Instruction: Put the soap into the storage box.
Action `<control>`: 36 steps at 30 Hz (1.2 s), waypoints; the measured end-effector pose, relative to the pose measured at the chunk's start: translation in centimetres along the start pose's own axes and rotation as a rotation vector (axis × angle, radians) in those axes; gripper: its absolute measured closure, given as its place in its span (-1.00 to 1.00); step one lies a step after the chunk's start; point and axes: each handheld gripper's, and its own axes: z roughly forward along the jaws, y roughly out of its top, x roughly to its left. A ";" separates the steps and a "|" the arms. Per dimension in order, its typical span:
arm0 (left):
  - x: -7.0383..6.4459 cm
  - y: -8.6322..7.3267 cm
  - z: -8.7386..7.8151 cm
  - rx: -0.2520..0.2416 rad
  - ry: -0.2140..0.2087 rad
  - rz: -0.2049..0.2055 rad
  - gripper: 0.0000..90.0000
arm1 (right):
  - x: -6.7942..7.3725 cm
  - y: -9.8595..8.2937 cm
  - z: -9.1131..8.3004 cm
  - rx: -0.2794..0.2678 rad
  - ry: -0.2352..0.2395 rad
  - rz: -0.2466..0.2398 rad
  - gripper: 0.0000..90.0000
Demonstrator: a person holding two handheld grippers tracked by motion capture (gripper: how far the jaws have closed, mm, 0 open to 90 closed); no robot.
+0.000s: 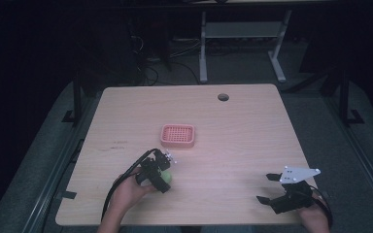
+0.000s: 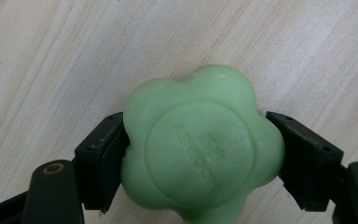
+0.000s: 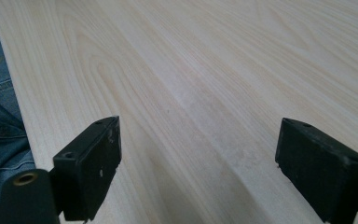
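I have the left tongs point(image 1: 164, 175) pinching the green soap point(image 2: 200, 144), one jaw pressed against each side of it, as the left gripper view shows plainly. The soap is a lobed, flower-shaped bar with a round raised face and embossed lettering that I cannot read; it fills the gap between my jaws. In that view pale wood grain runs behind it, but I cannot tell whether the bar rests on the worktop point(image 1: 243, 126) or hangs just above it. In the high view the soap point(image 1: 166, 177) peeks out as a green patch under the left tongs, with my left hand point(image 1: 128, 191) behind them near the front edge. A pink dish point(image 1: 178, 136) with a perforated floor sits beyond the left tongs, near but apart from them, toward the middle of the worktop. My right tongs point(image 1: 265, 187) are well apart from the soap, off to the right near the front edge, jaws spread wide with nothing between them; the right gripper view shows bare wood point(image 3: 200, 93) between them and blue denim point(image 3: 0, 121) past the worktop edge on its left.
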 end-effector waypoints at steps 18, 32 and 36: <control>-0.2 0.1 -0.2 -0.001 -0.007 0.005 -0.42 | 0.0 0.0 0.0 -0.002 0.000 0.005 -0.69; -0.1 0.2 -0.8 -0.019 -0.018 0.008 -0.41 | -0.2 -0.1 -0.1 -0.008 0.000 0.000 -0.69; 0.0 0.2 -0.9 -0.033 -0.020 0.005 -0.41 | -0.2 -0.2 -0.2 -0.003 0.001 0.009 -0.69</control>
